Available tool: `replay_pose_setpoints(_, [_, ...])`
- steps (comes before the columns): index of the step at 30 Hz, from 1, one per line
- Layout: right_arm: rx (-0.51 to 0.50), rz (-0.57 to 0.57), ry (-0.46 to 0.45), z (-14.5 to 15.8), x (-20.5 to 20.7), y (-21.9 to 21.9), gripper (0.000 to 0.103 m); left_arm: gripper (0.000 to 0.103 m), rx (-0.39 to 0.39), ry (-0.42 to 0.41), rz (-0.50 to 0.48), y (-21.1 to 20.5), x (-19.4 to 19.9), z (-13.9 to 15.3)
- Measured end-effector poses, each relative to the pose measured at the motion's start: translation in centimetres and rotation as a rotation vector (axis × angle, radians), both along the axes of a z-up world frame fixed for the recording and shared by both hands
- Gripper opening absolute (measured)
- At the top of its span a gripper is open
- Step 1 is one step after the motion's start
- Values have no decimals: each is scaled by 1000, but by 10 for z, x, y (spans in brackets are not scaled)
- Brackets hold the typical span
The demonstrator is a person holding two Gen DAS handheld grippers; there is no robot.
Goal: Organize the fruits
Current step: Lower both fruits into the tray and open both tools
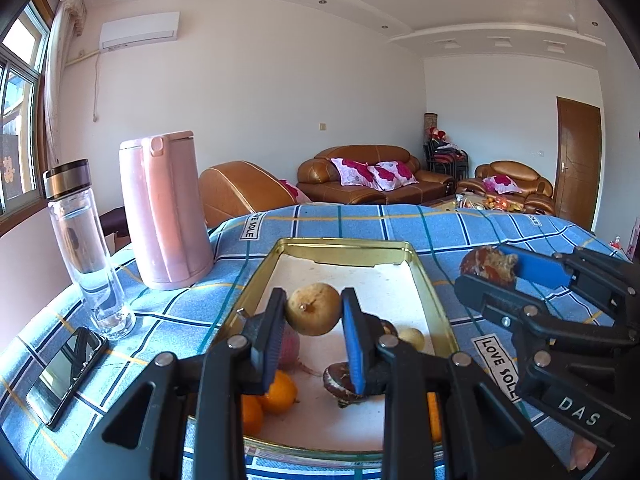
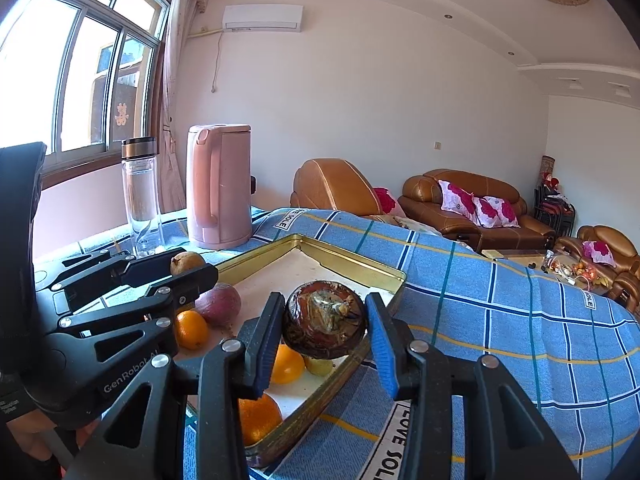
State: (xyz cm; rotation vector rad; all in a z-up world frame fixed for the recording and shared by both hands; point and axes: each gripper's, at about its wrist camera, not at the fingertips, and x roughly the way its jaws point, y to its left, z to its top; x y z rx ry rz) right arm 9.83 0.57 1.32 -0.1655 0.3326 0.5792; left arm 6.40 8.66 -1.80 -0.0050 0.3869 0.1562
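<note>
The jaws of the left gripper (image 1: 314,334) are clamped on a tan round fruit (image 1: 313,308), held above the tray (image 1: 434,300). The jaws of the right gripper (image 2: 325,328) are closed on a dark brown fruit (image 2: 325,325), held above the tray's near right corner.

Beneath the held fruits, oranges (image 2: 191,329) are seen at the near end of the tray, with a purple-red fruit (image 2: 219,303) and a small yellowish fruit (image 1: 412,338) beside them and another dark fruit (image 1: 339,383) on the white floor. The far half of the tray is bare. The tray is bounded by a raised gold rim.

To the left, a phone (image 1: 66,376) lies flat on the checked cloth (image 1: 440,232); beyond it stand a clear bottle (image 1: 86,248) and a pink kettle (image 1: 166,212), close together near the table's left edge. To the right of the tray the cloth is open. Sofas (image 1: 372,176) are visible well behind.

Much of the near tray is covered by the gripper bodies, and an orange at the right is largely hidden.
</note>
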Motion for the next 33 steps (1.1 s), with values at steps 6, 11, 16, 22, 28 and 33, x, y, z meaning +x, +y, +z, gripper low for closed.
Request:
replay_pose_setpoints(6, [-12, 21, 8, -4, 1, 13, 43, 29, -9, 34, 24, 14, 4, -7])
replay_pose_setpoints(11, [-16, 34, 16, -6, 2, 24, 43, 29, -14, 53, 42, 24, 5, -11])
replay_pose_setpoints(16, [-24, 48, 23, -9, 3, 34, 43, 29, -19, 66, 55, 32, 6, -14])
replay_pose_setpoints(22, [-29, 61, 41, -13, 5, 45, 43, 29, -25, 91, 70, 43, 9, -19])
replay_pose_setpoints(28, [-42, 76, 51, -17, 5, 55, 44, 29, -20, 113, 68, 47, 9, -23])
replay_pose_setpoints(33, [-56, 81, 63, -20, 6, 61, 44, 29, -17, 134, 66, 50, 12, -27])
